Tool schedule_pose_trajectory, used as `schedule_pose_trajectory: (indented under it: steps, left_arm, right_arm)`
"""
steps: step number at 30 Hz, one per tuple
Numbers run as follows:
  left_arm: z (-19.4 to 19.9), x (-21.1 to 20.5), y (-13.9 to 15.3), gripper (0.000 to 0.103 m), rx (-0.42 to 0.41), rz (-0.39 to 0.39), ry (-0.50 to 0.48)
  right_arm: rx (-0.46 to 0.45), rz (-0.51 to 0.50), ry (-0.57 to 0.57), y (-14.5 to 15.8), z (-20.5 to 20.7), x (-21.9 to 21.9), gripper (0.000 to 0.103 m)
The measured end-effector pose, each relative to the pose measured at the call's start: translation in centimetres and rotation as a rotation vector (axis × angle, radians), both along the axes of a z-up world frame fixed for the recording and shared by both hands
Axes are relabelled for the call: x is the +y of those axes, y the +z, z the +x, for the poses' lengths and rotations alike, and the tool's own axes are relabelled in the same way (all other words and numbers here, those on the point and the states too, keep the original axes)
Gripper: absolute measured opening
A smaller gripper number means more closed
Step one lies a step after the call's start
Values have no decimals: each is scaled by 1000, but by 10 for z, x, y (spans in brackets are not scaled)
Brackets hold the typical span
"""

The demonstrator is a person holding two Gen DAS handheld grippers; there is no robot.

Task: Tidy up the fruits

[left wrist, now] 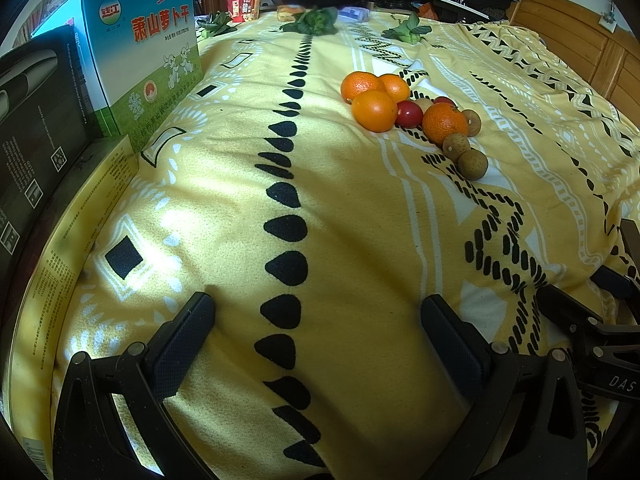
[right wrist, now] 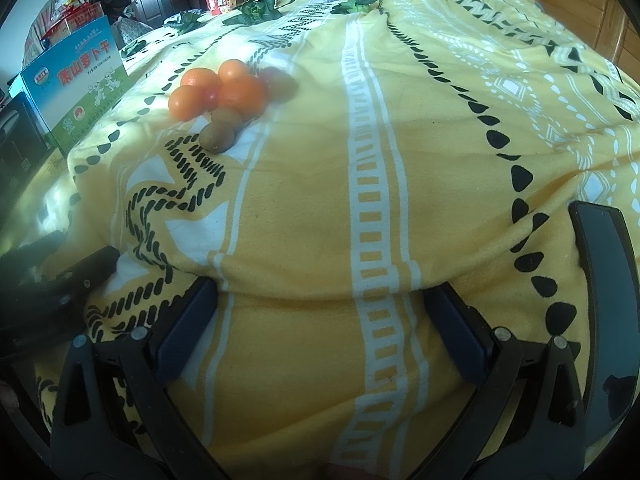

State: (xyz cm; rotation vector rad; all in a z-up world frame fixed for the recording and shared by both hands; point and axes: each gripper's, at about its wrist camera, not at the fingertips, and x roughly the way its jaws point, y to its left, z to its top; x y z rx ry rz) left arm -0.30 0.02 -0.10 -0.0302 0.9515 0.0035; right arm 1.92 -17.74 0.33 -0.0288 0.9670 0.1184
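- Bare yellow blanket (left wrist: 340, 208) lay open between the left hand-held gripper (left wrist: 316, 344) and the fruit pile (left wrist: 412, 116).
- 3 boxes (left wrist: 140, 64) walled the left edge.
- Greens (left wrist: 312, 22) lined the far side.
- A phone (right wrist: 608, 280) lay at right.

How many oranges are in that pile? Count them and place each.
4 oranges. Back left, back right, front left, and front right beside the brown fruits. Another could hide behind the pile.

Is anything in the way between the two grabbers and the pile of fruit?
No. Only bare yellow patterned blanket lies between the open left gripper, the open right gripper and the pile of oranges, red fruits and brown longans.
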Motion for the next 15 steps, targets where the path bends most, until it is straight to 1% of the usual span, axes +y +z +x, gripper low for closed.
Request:
schedule_pose_trajectory:
  steps: [8,15]
  left_arm:
    - [-2,0,-1,103,0,-1,0]
    - [-1,0,-1,103,0,-1,0]
  right_arm:
    - [-5,18,1,3,-1,-1,103]
    - [-6,-14,0,2,-1,1,103]
